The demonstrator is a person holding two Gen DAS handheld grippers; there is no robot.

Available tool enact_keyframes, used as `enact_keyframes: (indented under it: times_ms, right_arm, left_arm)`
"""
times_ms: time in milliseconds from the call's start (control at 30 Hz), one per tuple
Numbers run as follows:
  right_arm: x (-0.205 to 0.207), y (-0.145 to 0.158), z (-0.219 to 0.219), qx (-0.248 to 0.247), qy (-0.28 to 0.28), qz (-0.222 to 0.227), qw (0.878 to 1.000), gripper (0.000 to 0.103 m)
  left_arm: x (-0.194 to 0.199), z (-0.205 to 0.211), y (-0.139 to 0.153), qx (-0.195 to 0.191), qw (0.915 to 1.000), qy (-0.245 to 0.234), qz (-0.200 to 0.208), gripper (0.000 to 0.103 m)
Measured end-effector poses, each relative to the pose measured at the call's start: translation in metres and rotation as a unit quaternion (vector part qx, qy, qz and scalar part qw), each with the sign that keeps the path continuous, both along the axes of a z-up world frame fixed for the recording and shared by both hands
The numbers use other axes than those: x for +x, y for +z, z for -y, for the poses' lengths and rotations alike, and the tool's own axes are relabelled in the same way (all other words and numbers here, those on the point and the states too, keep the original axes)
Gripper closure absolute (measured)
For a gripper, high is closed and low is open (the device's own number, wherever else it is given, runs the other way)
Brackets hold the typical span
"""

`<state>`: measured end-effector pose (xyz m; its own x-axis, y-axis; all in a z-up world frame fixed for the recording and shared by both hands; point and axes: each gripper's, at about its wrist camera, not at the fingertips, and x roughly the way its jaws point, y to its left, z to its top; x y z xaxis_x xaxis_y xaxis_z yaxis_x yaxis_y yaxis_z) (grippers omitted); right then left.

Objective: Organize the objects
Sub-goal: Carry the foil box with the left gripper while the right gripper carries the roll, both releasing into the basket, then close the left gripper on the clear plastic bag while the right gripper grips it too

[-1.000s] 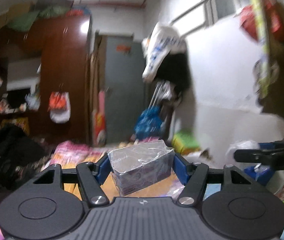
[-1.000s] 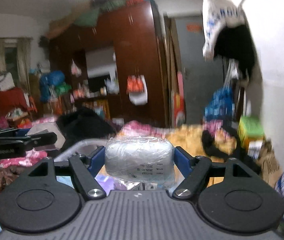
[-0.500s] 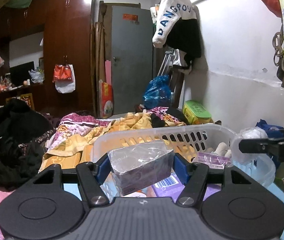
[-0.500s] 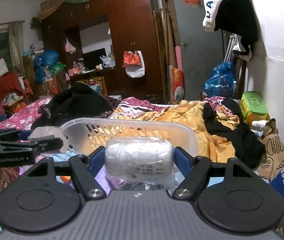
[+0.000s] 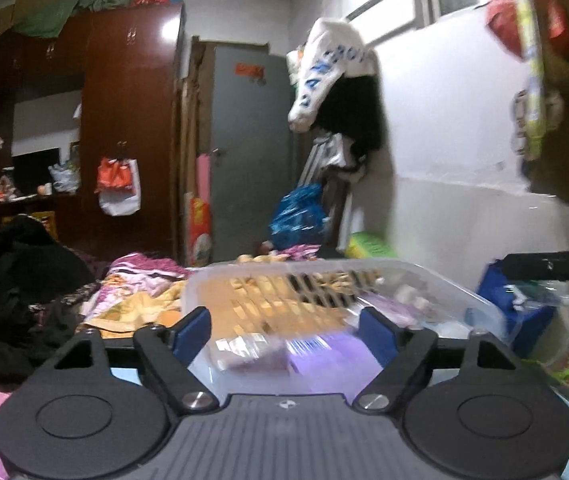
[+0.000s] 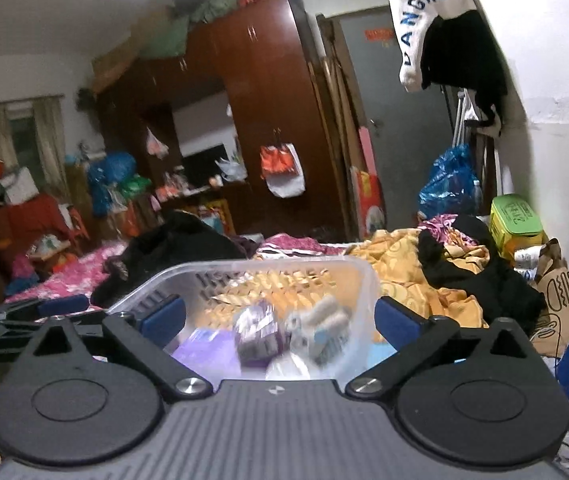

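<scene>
Low in the centre of both wrist views sits a translucent slotted plastic basket [image 5: 424, 280], and both grippers hang over its near edge with nothing pressed between their pads. The left gripper [image 5: 284, 326] has its fingers [image 5: 192, 330] spreading apart, a film-wrapped purple box [image 5: 252, 350] lying blurred below them among the basket's contents. The right gripper [image 6: 278, 316] likewise has its fingers [image 6: 162, 314] opening very wide; beneath them, at lower centre of that view, lie a clear-wrapped pack of small white rolls [image 6: 320, 330], a purple wrapped bundle [image 6: 254, 336] and a flat lilac pack [image 6: 204, 346]. These goods look light and fairly soft under their film, so they should squash a little and the slick wrap may slide; a hold across the short sides of a pack, squarely on its middle, seems safest. The basket itself looks thin and flexible, best taken by its rim. Behind it, a rumpled orange blanket [image 6: 412, 276] covers the bed.
</scene>
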<state>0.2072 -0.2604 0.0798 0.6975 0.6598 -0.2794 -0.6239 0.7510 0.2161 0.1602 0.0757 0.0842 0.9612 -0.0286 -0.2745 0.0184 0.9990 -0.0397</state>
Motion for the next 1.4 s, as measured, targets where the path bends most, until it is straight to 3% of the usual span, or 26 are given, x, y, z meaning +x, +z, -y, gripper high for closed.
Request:
enact_keyframes:
  times_ms: [167,367,567,767,900,1100,1267,1400]
  right_arm:
    - [-0.04,-0.058,0.036,-0.006,-0.014,-0.021,1.0,0.0]
    - [-0.079,-0.101,0.055,0.001,-0.006,-0.033,0.999,0.0]
    - [-0.092,-0.121,0.049,-0.026,0.025,-0.021,0.999,0.004]
    - [-0.093,-0.124,0.041,-0.034,0.041,0.005,0.999,0.011]
    - [-0.097,-0.129,0.038,-0.051,0.039,0.024,0.998,0.028]
    - [-0.1,-0.132,0.036,-0.07,0.042,0.044,0.996,0.041]
    - [-0.103,-0.133,0.033,-0.085,0.046,0.056,0.994,0.048]
    - [-0.104,-0.133,0.035,-0.083,0.052,0.059,0.993,0.061]
  left_arm:
    - [-0.056,0.009,-0.045,0.005,0.9996,-0.028,0.001,0.015]
    - [-0.098,0.019,-0.087,0.009,0.9992,-0.039,-0.007,0.016]
    - [-0.112,0.021,-0.105,0.037,0.9976,-0.058,-0.008,0.015]
    - [-0.111,0.014,-0.128,0.038,0.9949,-0.091,-0.022,0.016]
    - [-0.105,0.018,-0.14,0.036,0.9932,-0.106,-0.032,0.016]
    - [-0.103,0.024,-0.144,0.04,0.9927,-0.112,-0.018,0.017]
    - [-0.107,0.031,-0.143,0.048,0.9906,-0.127,-0.015,0.043]
    - [-0.108,0.03,-0.143,0.051,0.9903,-0.129,-0.011,0.053]
